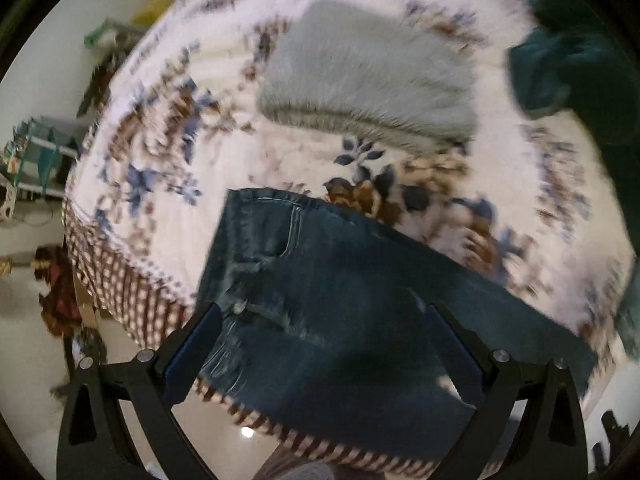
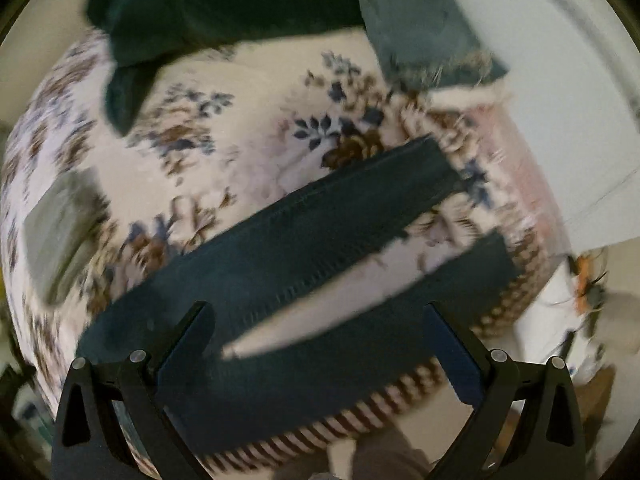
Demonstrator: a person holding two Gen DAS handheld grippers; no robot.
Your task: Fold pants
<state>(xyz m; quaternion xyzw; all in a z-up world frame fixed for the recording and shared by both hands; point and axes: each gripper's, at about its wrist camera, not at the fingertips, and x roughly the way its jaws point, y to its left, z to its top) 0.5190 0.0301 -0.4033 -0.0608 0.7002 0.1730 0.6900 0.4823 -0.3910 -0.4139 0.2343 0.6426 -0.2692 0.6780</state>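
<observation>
Dark blue jeans [image 1: 328, 280] lie flat on a flower-patterned bed cover [image 1: 168, 168], near its front edge. In the left wrist view I see the waistband and a pocket. My left gripper [image 1: 320, 320] is open and hovers above the waist end, holding nothing. In the right wrist view the jeans [image 2: 280, 248] show their two legs spread apart toward the right. My right gripper [image 2: 316, 320] is open above the legs and empty. Both views are blurred.
A folded grey fuzzy garment [image 1: 360, 80] lies further back on the bed. A dark green garment [image 1: 568, 64] is heaped at the far right; it also shows in the right wrist view [image 2: 200, 4]. A checked bed border [image 1: 120, 280] hangs over the floor.
</observation>
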